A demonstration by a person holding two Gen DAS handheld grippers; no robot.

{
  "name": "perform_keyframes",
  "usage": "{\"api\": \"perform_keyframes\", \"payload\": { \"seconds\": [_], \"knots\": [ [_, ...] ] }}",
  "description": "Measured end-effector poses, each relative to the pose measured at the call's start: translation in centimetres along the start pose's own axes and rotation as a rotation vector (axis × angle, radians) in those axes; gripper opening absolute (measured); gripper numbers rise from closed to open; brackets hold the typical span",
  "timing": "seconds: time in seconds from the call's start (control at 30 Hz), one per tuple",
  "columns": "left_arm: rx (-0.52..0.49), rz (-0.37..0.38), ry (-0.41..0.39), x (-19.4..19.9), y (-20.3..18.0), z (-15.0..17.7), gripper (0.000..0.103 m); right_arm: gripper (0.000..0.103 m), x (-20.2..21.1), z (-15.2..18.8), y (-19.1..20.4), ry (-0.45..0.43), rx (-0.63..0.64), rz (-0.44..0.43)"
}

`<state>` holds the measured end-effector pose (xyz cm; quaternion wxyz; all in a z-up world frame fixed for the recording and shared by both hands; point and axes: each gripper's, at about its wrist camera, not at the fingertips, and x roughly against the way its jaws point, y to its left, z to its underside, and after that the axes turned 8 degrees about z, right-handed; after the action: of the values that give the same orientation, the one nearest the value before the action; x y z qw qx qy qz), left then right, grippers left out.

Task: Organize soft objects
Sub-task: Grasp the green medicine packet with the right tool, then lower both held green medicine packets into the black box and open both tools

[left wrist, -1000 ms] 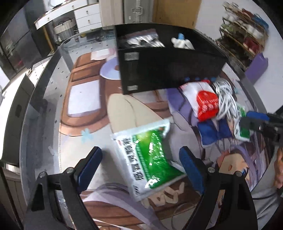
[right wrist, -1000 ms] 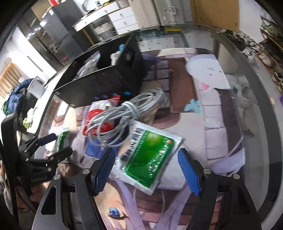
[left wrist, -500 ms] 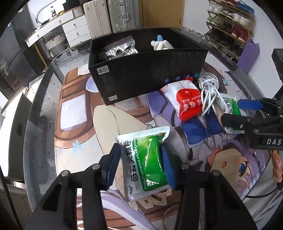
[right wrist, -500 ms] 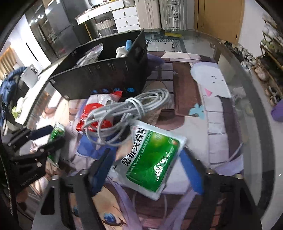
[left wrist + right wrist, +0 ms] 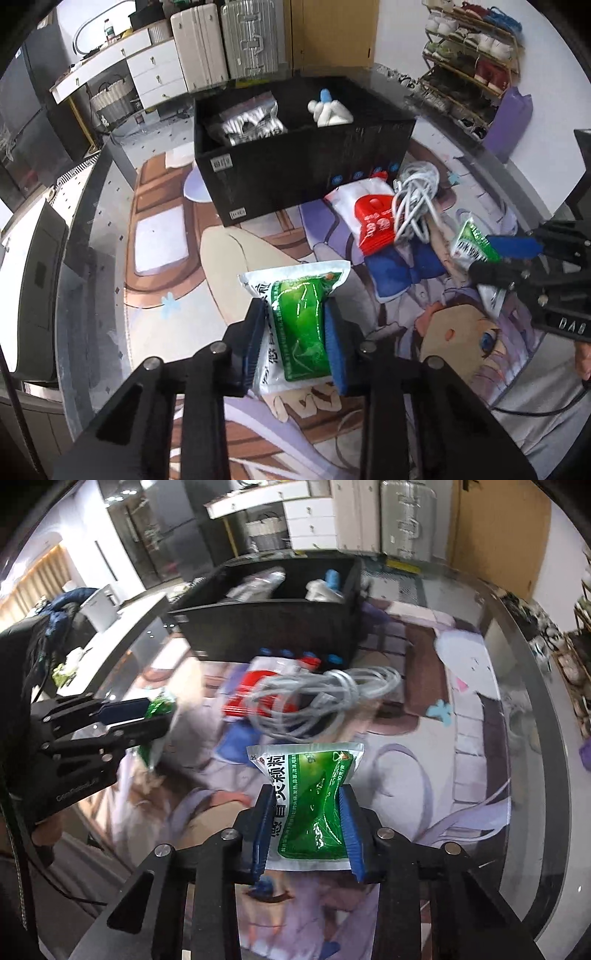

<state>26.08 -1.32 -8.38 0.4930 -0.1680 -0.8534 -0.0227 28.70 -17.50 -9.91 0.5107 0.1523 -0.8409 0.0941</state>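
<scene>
Left wrist view: left tool is clamped on a green sachet above the worktop; the box interior shows a silver pack and white item. Right wrist view, partly blurred: right tool pinches a second sachet, with cable over a red pouch just before the box.

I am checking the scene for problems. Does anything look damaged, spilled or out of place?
Nothing spilled or torn. Each gripper squeezes a green sachet into a crumpled fold, and the white cable lies tangled across the red packet.
</scene>
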Motion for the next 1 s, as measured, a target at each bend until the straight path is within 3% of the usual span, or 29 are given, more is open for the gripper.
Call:
{"api": "perform_keyframes", "payload": {
  "seconds": [0.2,0.57,1.0],
  "knots": [
    [-0.046,-0.014,-0.065,1.9,-1.1,0.0,0.027,0.034,1.9,-0.3,1.7,-0.055,0.035,-0.041],
    [-0.1,-0.014,-0.144,4.1,-3.2,-0.6,0.026,0.034,4.4,-1.6,1.3,-0.145,0.012,-0.055],
    [-0.077,0.004,-0.241,6.9,-2.5,-2.2,0.026,0.034,7.9,-4.0,1.9,-0.275,0.033,-0.053]
  ]
}}
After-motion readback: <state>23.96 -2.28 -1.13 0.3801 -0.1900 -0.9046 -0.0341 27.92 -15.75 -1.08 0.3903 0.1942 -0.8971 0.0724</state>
